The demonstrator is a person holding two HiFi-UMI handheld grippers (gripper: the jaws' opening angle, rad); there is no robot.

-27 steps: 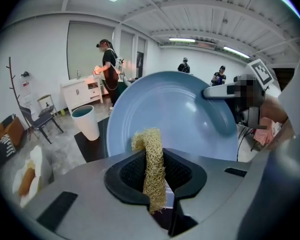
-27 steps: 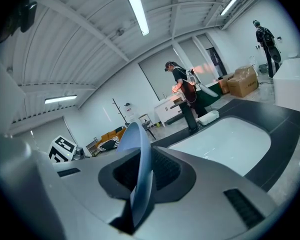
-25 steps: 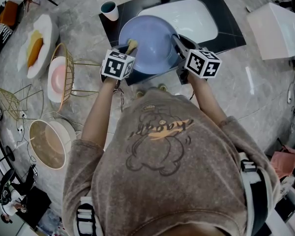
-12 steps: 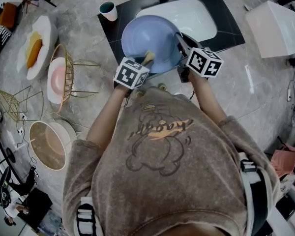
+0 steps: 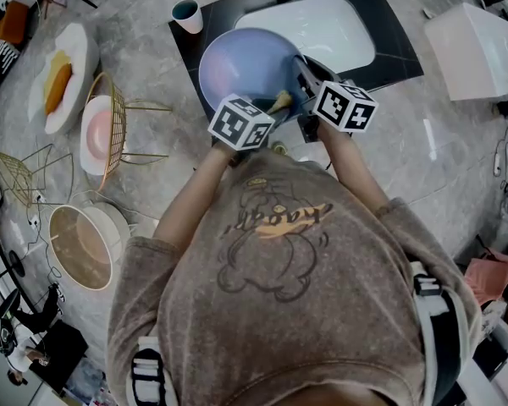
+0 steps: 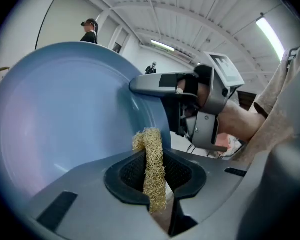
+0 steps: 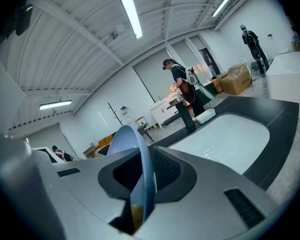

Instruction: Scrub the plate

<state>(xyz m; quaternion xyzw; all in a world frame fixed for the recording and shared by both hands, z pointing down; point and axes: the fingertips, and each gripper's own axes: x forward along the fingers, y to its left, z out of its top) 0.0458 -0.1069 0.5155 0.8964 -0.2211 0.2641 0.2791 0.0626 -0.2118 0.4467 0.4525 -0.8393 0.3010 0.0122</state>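
Plate [image 5: 245, 70]: tilted on edge over the near-left rim of sink [image 5: 339, 32], right edge clamped in the closed jaws of right gripper [image 7: 140, 194]. Hollow face turned toward left gripper [image 6: 152, 184], jaws pinched on upright scrubber [image 6: 151, 159]. Scrubber tip at the near right of that face, just beside the right gripper; most of the face lies far and left. Beyond: marble top [image 5: 152, 66], cup [image 5: 187, 15], wire rack [image 5: 118, 125] at left.
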